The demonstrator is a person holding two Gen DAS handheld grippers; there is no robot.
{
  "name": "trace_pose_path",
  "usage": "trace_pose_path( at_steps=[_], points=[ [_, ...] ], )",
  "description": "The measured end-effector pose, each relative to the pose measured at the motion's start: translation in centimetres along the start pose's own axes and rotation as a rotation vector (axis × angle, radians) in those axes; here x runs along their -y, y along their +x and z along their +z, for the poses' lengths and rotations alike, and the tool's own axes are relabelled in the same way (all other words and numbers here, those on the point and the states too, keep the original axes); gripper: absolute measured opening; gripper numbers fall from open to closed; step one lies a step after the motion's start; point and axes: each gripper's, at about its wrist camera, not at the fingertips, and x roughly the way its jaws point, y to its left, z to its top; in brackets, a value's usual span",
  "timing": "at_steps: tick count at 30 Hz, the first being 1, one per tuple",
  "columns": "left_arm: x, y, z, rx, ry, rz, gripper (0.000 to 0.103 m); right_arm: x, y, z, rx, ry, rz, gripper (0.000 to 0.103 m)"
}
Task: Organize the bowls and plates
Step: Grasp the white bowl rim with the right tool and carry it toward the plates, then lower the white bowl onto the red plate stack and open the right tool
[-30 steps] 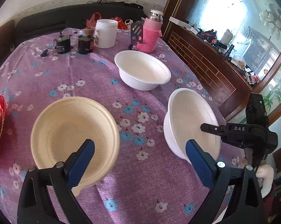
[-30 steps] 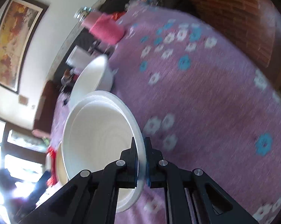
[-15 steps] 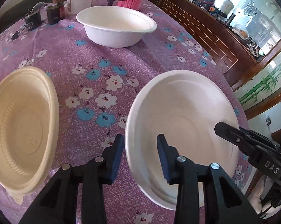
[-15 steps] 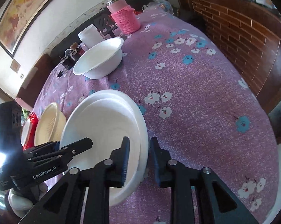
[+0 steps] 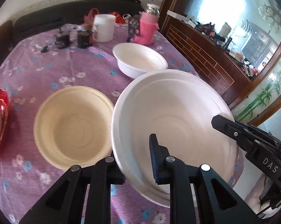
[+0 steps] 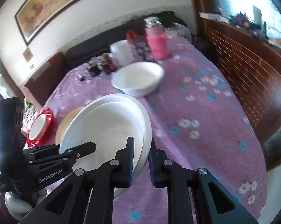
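Note:
A large white bowl (image 5: pixel 177 121) with a stepped rim hangs tilted above the purple flowered tablecloth (image 5: pixel 80 69), held from two sides. My left gripper (image 5: pixel 134 160) has its jaws closing on the near rim, and the pads press the bowl's wall. My right gripper (image 6: pixel 141 149) pinches the opposite rim of the white bowl (image 6: pixel 107 127), its jaws closing tight. One of the right gripper's fingers (image 5: pixel 226 127) reaches over the bowl's right edge. A cream bowl (image 5: pixel 73 127) sits just left of it. Another white bowl (image 5: pixel 140 61) stands farther back.
A red plate (image 5: pixel 2 100) carrying a white dish lies at the left edge. At the back stand a pink flask (image 5: pixel 147 29), a white tub (image 5: pixel 104 28) and dark jars (image 5: pixel 84 38). A wooden cabinet (image 5: pixel 202 56) borders the table's right side.
My left gripper left the cream bowl, moved right and closed on the white bowl's near rim. The right gripper rolled, bringing the bowl from on edge to nearly flat and higher.

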Motion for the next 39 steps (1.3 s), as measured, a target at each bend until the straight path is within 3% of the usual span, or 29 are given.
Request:
trace_pose_path(
  at_steps=[6,12,20,28,31,33,39],
  points=[
    [-9.2,-5.5,0.9,0.088,-0.126,0.152,0.019,-9.0,3.3,3.4,-0.022,-0.095,0.168,0.016],
    [-19.9,-9.3,1.1,0.105,-0.276,0.295,0.019,-19.8,9.6,5.9,-0.108,-0.177,0.314,0.016],
    [-32.2,-8.3,0.6,0.03,-0.44,0.446,0.019,-31.2,17.9,6.1,-0.221,-0.265,0.323,0.016],
    [-35.2,-6.9,0.5,0.004,-0.444,0.522,0.023,-35.0,22.3,5.5,-0.256,-0.321,0.269,0.016],
    [-35.4,-7.1,0.4,0.006,-0.451,0.539,0.033,-35.3,23.7,5.0,-0.274,-0.333,0.254,0.016],
    [-35.5,-7.7,0.3,0.016,-0.456,0.566,0.049,-35.4,24.0,4.6,-0.278,-0.341,0.249,0.016],
    [-35.6,-8.4,-0.2,0.025,-0.459,0.56,0.053,-35.2,24.8,4.5,-0.293,-0.338,0.242,0.016]
  ],
)
